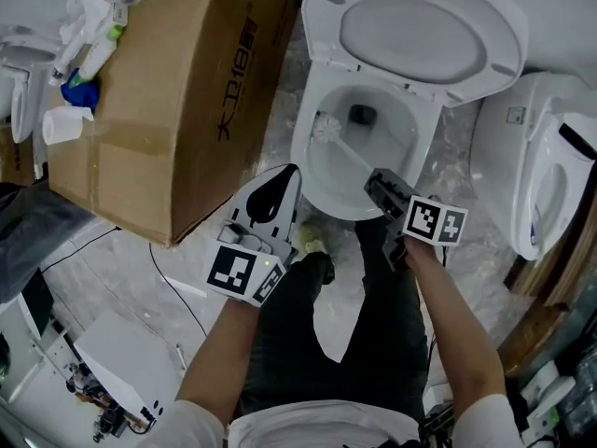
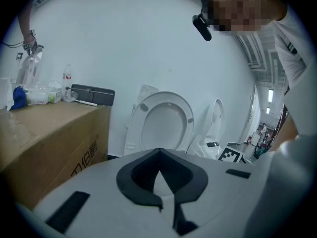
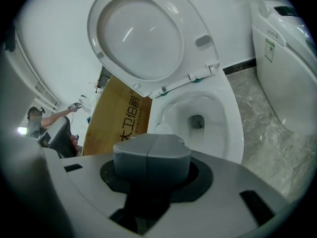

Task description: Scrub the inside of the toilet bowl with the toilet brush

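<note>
White porcelain frames the job: the toilet brush [image 1: 328, 131] sits inside the toilet bowl [image 1: 303, 161] with its bristle head against the left wall. The handle slants back and to the right, into the right gripper [image 1: 381, 187], whose jaws are clamped on its end. The left gripper [image 1: 283, 181] hangs just outside the rim beside a cardboard box [image 1: 177, 91], jaws pressed together and holding nothing, so the scrubbing likely falls to the right.
</note>
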Motion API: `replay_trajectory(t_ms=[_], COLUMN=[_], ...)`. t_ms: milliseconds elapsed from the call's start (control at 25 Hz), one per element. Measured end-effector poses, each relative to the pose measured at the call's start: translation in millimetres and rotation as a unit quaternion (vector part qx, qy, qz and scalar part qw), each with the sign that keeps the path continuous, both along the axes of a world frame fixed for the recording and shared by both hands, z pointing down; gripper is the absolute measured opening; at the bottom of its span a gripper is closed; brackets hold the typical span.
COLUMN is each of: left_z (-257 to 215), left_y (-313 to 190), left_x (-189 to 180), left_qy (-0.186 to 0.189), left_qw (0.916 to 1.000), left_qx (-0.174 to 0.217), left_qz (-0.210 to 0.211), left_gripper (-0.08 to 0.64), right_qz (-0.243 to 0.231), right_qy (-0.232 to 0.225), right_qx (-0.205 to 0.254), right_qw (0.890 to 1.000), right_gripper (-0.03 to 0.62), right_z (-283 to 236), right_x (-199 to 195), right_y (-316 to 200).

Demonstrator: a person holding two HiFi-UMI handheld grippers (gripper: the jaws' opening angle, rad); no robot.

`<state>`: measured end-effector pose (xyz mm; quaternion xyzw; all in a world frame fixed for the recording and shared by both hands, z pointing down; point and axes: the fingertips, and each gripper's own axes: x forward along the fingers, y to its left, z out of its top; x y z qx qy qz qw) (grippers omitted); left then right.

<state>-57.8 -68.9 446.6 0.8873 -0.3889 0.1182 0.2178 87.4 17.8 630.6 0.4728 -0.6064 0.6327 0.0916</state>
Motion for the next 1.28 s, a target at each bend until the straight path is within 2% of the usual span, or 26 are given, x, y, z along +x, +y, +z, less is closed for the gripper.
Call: replay_trajectory(t_ms=[360,600,720,840,960,1280], left_z=[-2,-6,-6,-6,-5,-2], left_y=[13,13,14,15,14,14], left_x=[-8,-5,-6,-7,-7,1], left_qy=[0.004,0.013,0.015,0.016,0.016,0.023], left_qw=[0.9999,0.9996,0.9994,0.9992,0.9991,0.9987], left_qx=[-0.011,-0.013,-0.016,-0.018,-0.02,-0.027], left_qz=[-0.011,-0.02,-0.027,-0.031,-0.033,-0.037], left_gripper=[0.008,0.008,0.008,0.008,0.008,0.008], right_qz=[-0.081,-0.171,-0.217,-0.266,-0.318,-0.459], right_qy=[0.005,0.018,0.034,0.055,0.076,0.157], right_qx=[-0.028,-0.044,-0.048,-0.048,-0.047,-0.044], right_qw=[0.996,0.984,0.974,0.961,0.944,0.873], right_gripper=[0.156,0.156,0.156,0.156,0.155,0.155], right_z=[-6,-11,-13,-16,-20,-34], right_x=[-6,1,9,18,29,63], right_y=[38,60,69,77,83,85])
